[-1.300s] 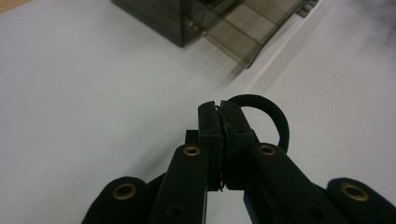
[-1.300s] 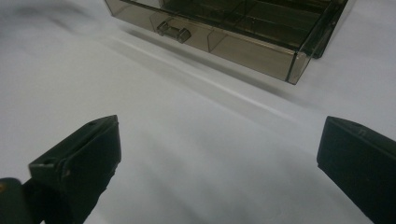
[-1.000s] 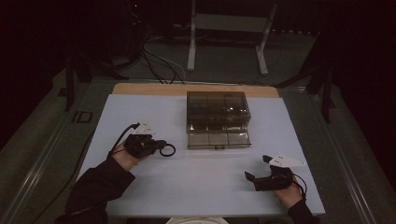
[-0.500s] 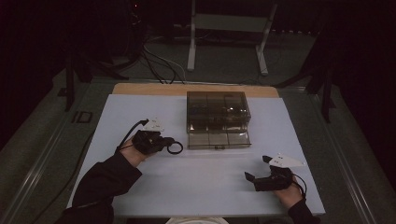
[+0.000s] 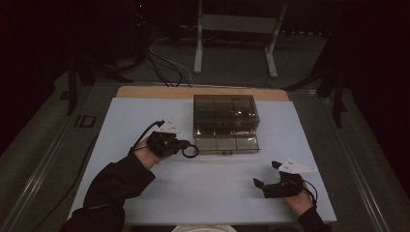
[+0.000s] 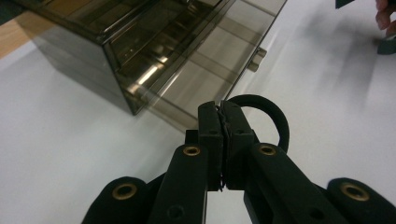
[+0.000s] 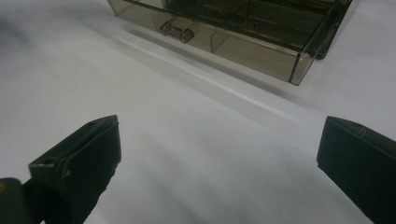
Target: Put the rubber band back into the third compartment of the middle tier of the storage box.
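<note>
Pinching a black ring (image 6: 261, 114) in closed jaws, left gripper (image 5: 186, 146) sits just beside the smoky plastic drawer box (image 5: 225, 121); right gripper (image 5: 263, 186) rests wide open on the white table (image 5: 212, 193).

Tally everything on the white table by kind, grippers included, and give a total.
Grippers: 2 (left gripper, right gripper)
Black ring: 1, clamped in the left gripper
Smoky clear drawer box: 1, bottom drawer pulled out
Total: 4
</note>
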{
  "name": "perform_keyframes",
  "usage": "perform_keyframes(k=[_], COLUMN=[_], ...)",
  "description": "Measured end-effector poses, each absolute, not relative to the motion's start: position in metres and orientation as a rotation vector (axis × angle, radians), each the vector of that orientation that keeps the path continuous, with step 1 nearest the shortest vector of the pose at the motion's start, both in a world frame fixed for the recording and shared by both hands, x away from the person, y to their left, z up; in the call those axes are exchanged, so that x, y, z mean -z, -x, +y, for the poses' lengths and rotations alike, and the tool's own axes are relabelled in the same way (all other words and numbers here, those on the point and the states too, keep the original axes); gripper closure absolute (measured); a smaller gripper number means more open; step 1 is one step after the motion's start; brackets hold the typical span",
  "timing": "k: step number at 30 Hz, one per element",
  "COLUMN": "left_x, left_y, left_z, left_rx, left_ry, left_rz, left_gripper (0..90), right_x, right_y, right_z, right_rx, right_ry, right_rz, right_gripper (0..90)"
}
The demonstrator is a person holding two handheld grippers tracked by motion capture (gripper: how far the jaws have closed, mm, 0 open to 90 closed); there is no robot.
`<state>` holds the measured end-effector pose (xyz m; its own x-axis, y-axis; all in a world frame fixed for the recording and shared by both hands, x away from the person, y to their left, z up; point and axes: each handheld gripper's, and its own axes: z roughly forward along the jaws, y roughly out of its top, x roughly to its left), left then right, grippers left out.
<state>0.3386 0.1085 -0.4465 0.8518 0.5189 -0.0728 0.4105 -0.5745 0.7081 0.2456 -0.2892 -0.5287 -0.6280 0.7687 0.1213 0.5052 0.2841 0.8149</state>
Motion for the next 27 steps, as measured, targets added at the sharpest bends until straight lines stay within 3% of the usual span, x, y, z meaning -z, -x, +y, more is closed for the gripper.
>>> perform_keyframes(k=[27], left_x=[0.451], left_y=[-0.352], left_z=[0.069], left_rx=[-0.140], left_ry=[-2.248], left_rz=[0.599], left_gripper=[90.0], right_x=[0.528], right_y=[-0.245], right_z=[-0.289], right_rx=[-1.273], right_ry=[-1.159], right_rz=[2.265], right_gripper=[0.0])
